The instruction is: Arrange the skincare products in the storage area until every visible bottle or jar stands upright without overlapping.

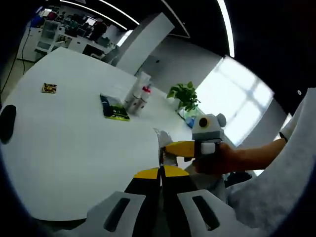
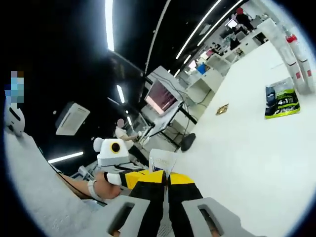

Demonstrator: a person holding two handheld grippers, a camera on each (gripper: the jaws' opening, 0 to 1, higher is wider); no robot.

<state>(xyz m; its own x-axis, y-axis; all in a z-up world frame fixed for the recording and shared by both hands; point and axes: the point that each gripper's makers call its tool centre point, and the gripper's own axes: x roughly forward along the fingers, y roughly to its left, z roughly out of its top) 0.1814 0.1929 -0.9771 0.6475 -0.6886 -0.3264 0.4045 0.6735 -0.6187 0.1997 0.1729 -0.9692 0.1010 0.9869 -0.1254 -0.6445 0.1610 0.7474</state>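
A small flat white packet (image 1: 164,139) (image 2: 162,161) sits just above the near edge of the white table (image 1: 74,158). My left gripper (image 1: 160,170) is shut, its yellow tips pinching the packet's lower edge. My right gripper (image 2: 165,174) is shut too, with the packet sticking up from its tips. Each gripper shows in the other's view, held by a hand: the right one (image 1: 170,148) comes in from the right, the left one (image 2: 145,177) from the left. Far across the table stand white bottles (image 1: 140,91) (image 2: 297,54), one with a red cap, beside a lying green-and-black pouch (image 1: 114,107) (image 2: 282,99).
A small yellow-and-black item (image 1: 49,88) (image 2: 222,109) lies far off on the table. A potted plant (image 1: 185,96) stands at the far edge. A black object (image 1: 7,123) sits at the table's left rim. Desks, a monitor (image 2: 160,96) and a chair lie beyond.
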